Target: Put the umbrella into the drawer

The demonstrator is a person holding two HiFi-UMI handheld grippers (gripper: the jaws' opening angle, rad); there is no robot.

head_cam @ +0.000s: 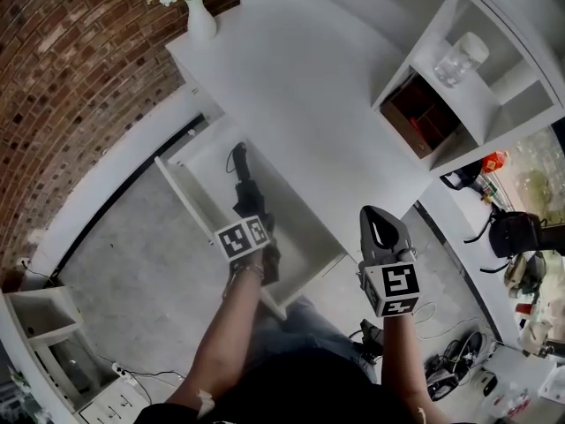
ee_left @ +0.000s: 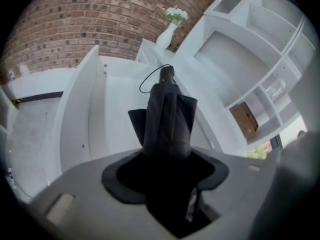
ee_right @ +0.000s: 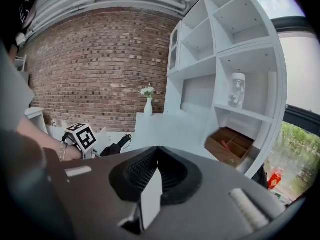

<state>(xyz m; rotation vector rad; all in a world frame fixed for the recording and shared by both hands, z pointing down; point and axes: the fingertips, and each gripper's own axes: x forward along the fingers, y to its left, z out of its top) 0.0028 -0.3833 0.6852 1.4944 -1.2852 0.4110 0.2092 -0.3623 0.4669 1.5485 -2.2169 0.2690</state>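
Observation:
A folded black umbrella (head_cam: pixel 243 186) hangs in my left gripper (head_cam: pixel 251 212), whose jaws are shut on its thick end. It points handle first, with its wrist loop, into the open white drawer (head_cam: pixel 183 200) under the desk. In the left gripper view the umbrella (ee_left: pixel 167 111) runs out from the left gripper (ee_left: pixel 165 156) over the drawer's floor, beside the drawer wall (ee_left: pixel 80 99). My right gripper (head_cam: pixel 378 222) hovers by the desk's front edge, shut, with nothing in it. In its own view the right gripper (ee_right: pixel 157 154) faces the desk, and the umbrella (ee_right: pixel 116 147) shows at the left.
On the white desk top (head_cam: pixel 300 87), at its far corner, stands a white vase with flowers (head_cam: pixel 199 18). The shelf unit on the right holds a glass jar (head_cam: pixel 459 58) and a wooden box (head_cam: pixel 422 115). A small white cabinet (head_cam: pixel 44 329) stands on the floor at the left.

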